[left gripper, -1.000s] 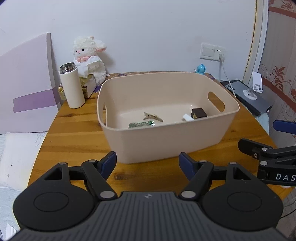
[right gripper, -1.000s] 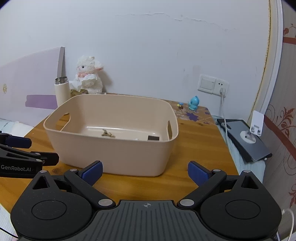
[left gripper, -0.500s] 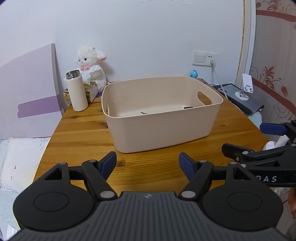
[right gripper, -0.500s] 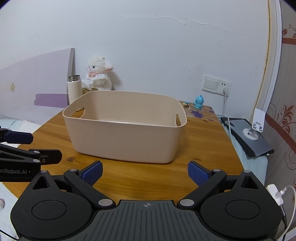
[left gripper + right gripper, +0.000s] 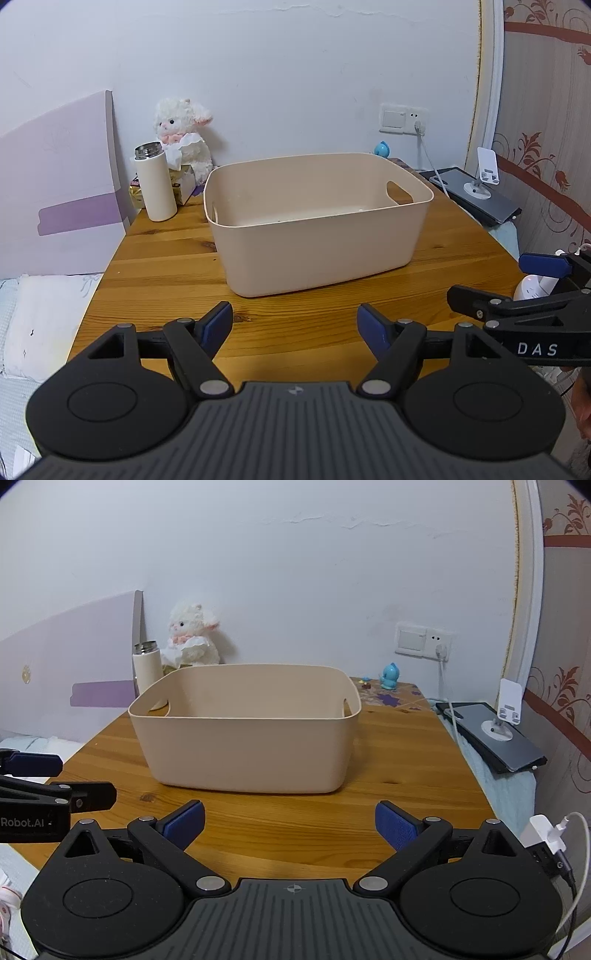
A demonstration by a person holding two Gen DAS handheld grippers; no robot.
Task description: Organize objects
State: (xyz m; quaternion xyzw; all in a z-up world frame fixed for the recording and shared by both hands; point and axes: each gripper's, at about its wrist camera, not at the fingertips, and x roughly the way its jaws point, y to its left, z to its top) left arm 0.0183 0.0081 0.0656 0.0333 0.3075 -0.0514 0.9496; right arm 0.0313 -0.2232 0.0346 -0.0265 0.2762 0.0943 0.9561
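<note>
A beige plastic bin (image 5: 325, 254) with cut-out handles stands on the wooden table (image 5: 155, 258); it also shows in the right wrist view (image 5: 243, 749). Its contents are hidden below the rim from here. My left gripper (image 5: 295, 325) is open and empty, low over the table's near edge in front of the bin. My right gripper (image 5: 290, 825) is open and empty, beside it on the right, also in front of the bin. Each gripper shows at the edge of the other's view.
A white flask (image 5: 155, 184), a plush lamb (image 5: 183, 136) and a tissue box stand at the table's back left. A purple board (image 5: 55, 199) leans at left. A blue figurine (image 5: 390, 675), a wall socket with cable, and a tablet with a phone stand (image 5: 495, 734) are at right.
Both grippers have pulled back and lowered away from the bin, so the small items inside it have dropped out of sight. Both stay open.
</note>
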